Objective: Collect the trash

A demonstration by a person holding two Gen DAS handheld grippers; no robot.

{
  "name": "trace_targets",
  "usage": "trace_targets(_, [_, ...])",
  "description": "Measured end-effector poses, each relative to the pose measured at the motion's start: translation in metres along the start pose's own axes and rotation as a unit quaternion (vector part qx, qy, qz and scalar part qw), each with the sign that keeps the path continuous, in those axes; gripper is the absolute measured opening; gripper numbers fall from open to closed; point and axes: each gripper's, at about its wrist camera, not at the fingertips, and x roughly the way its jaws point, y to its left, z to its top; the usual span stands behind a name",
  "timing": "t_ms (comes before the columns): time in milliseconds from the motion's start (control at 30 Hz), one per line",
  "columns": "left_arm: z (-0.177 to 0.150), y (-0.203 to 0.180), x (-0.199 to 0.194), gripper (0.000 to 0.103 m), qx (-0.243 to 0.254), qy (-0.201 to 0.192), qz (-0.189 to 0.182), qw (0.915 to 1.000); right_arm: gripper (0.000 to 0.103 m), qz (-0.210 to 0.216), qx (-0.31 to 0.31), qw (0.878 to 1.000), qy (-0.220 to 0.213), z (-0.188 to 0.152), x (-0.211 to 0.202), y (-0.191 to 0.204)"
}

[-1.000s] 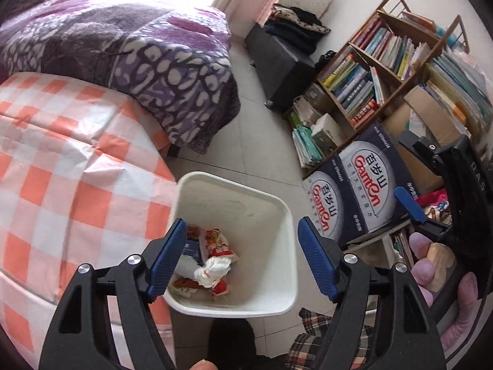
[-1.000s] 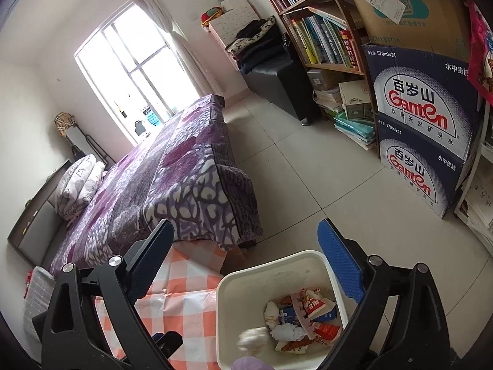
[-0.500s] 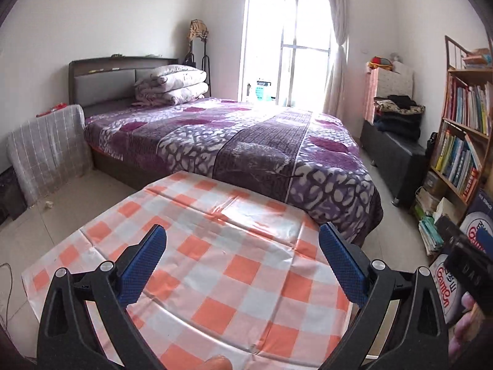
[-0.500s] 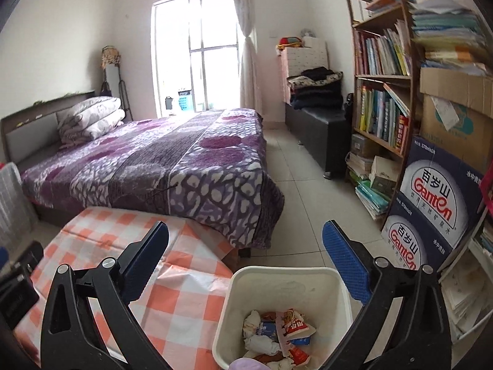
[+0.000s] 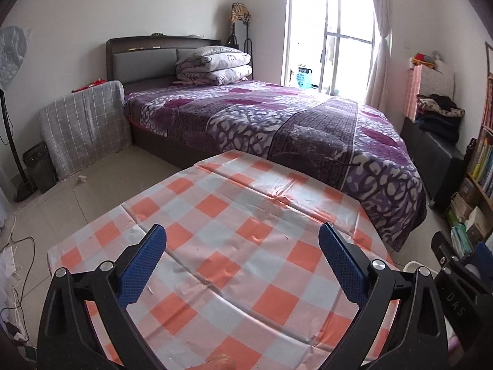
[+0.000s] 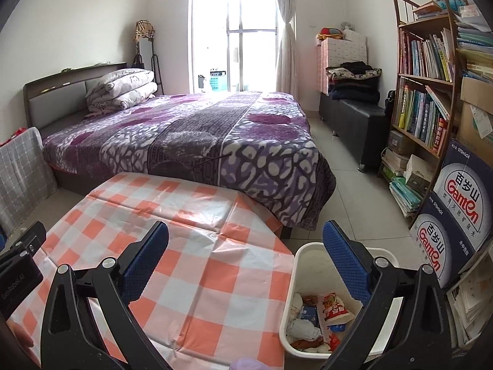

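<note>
Bedroom, tiled floor, daylight from a window [image 6: 234,30] at 12 o'clock.

Left to right, right wrist view:
- Grey checked cloth [image 6: 18,166] over a low stand, 9 o'clock.
- Bed [image 6: 191,141], purple patterned cover; folded quilt [image 6: 121,88] at its head.
- Table in orange-and-white check cloth [image 6: 185,246], near foreground, surface bare.
- Left gripper [image 5: 242,257], left wrist view: blue pads spread wide, nothing between them, above the check cloth.
- Right gripper [image 6: 245,259]: pads spread wide, nothing gripped; right finger overlaps the bin's rim in the picture.
- White bin [image 6: 300,265], on the floor just beside the table's right edge, 5 o'clock; holds the trash [image 6: 320,314]: crumpled tissues, red snack wrappers.
- Dark bench [image 6: 354,120] with folded clothes, 2 o'clock.
- Bookshelf [image 6: 425,92], full.
- Two stacked blue water cartons [image 6: 462,197], 3 o'clock.
</note>
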Motion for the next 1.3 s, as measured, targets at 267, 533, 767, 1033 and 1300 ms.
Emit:
trace_targets(267, [-0.003, -0.004, 0.003, 0.096, 0.008, 0.008, -0.003, 0.9999, 0.096, 0.000, -0.010, 1.000, -0.006, -0.002, 0.001, 0.010])
trace_targets(533, [-0.007, -0.010, 0.005, 0.096, 0.015, 0.018, -0.004, 0.9997, 0.096, -0.003, -0.001, 1.000, -0.002, -0.001, 0.003, 0.008])
trace_targets(767, [-0.009, -0.014, 0.007, 0.096, 0.018, 0.021, -0.002, 0.9996, 0.096, -0.003, 0.002, 1.000, 0.008, -0.002, 0.007, 0.003])
trace_targets(1033, [-0.010, -0.012, 0.011, 0.096, 0.014, 0.027, -0.001, 0.9995, 0.096, -0.002, 0.002, 1.000, 0.010, -0.002, 0.007, 0.002])
trace_targets(1300, [-0.011, -0.013, 0.012, 0.096, 0.016, 0.028, 0.003, 0.9995, 0.096, 0.001, 0.002, 1.000, 0.019, -0.007, 0.011, 0.004])
